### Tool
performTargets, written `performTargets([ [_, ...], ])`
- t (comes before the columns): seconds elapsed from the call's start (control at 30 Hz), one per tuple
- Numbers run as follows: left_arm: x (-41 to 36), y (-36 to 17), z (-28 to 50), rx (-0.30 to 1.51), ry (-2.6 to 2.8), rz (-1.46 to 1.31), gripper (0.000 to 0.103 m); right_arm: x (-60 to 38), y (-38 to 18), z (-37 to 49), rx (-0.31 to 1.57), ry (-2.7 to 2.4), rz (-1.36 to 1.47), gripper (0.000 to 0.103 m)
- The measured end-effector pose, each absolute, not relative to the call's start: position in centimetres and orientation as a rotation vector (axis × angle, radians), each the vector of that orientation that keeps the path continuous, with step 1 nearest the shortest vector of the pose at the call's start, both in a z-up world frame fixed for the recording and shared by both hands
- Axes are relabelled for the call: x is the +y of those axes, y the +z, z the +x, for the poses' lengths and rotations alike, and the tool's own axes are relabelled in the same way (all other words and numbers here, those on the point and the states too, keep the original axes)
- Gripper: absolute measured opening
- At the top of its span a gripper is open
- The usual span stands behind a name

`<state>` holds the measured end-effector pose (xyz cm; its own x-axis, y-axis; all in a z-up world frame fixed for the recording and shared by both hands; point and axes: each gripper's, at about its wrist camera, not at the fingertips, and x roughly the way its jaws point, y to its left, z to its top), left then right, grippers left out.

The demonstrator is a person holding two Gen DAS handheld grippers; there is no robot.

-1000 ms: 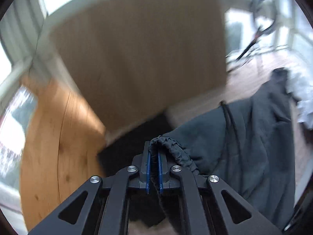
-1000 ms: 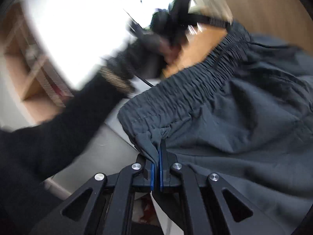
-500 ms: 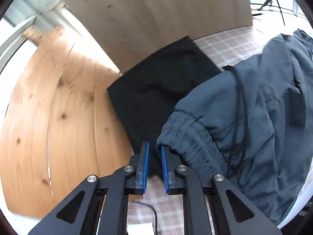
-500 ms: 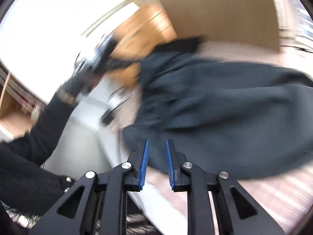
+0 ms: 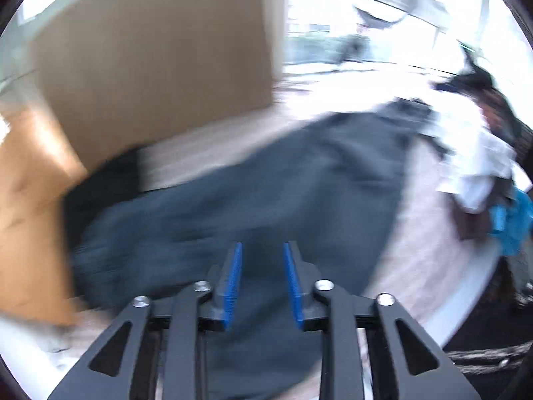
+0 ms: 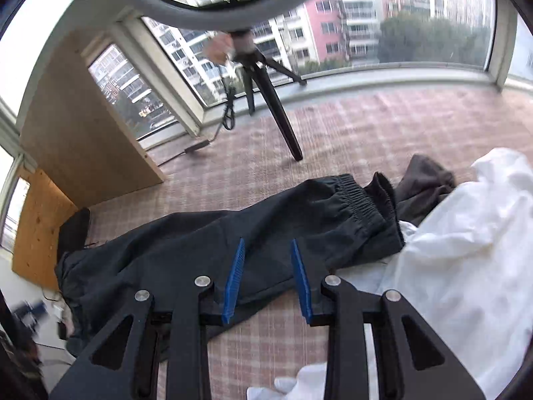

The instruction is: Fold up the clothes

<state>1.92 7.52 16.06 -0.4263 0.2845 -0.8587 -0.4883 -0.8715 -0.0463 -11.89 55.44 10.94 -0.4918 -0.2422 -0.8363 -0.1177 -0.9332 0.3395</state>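
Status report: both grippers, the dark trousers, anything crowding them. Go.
Left gripper and right gripper open, jaws just opening, nothing held. Dark trousers lie stretched out on the checked cloth. White garment overlaps the waistband end.

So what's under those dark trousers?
The dark trousers lie on a checked cloth. Their left end overlaps a black garment; the waistband end lies by white clothes. Whatever else lies under them is hidden.
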Motion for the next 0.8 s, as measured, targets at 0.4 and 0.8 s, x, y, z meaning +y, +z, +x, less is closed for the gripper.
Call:
performTargets([
  [0.4,20.1,5.1,1.2,0.387,2.078,-1.553,0.033,56.4,1.9,-22.2,-0.669,-2.398,1.797,0.035],
  [0.8,16.9,4.6,1.9,0.261,2.072,-1.597,0.000,54.9,0.8,-22.8,-0.650,-2.421,1.753,0.002],
])
